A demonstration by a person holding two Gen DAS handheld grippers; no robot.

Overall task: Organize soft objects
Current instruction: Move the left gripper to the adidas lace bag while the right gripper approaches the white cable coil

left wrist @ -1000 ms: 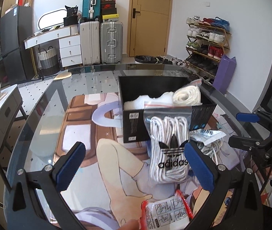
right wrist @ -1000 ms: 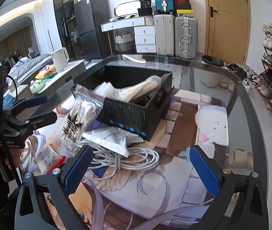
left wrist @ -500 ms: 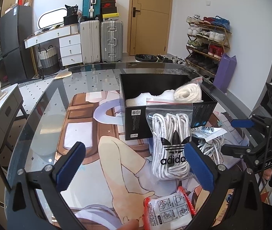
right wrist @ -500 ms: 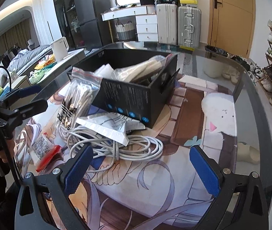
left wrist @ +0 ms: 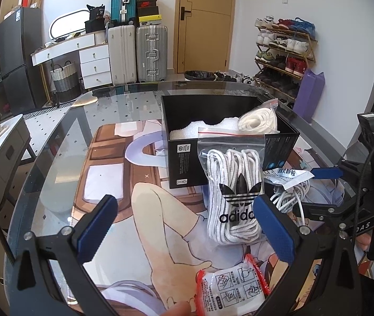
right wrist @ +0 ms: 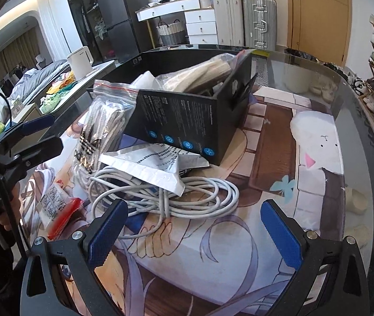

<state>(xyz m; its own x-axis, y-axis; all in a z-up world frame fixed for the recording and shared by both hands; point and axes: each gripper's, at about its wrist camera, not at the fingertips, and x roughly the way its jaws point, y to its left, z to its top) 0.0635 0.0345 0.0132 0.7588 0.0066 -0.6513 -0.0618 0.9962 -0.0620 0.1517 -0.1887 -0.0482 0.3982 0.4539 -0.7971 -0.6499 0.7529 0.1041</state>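
Black cardboard box (left wrist: 229,142) sits on the glass table (left wrist: 55,142), a zip bag of white laces (left wrist: 233,194) leaning on its front. Only the right wrist view shows the coiled white cable (right wrist: 165,194) whole, at 12 o'clock of the right gripper (right wrist: 190,226); only the left shows foam inside the box. Both the left gripper (left wrist: 184,227) and the right hover level, jaws spread wide, holding nothing.

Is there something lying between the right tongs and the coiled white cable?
Nothing visible blocks it. The right tongs are open just before the white cable; only a silver packet lies over the coil's far side.
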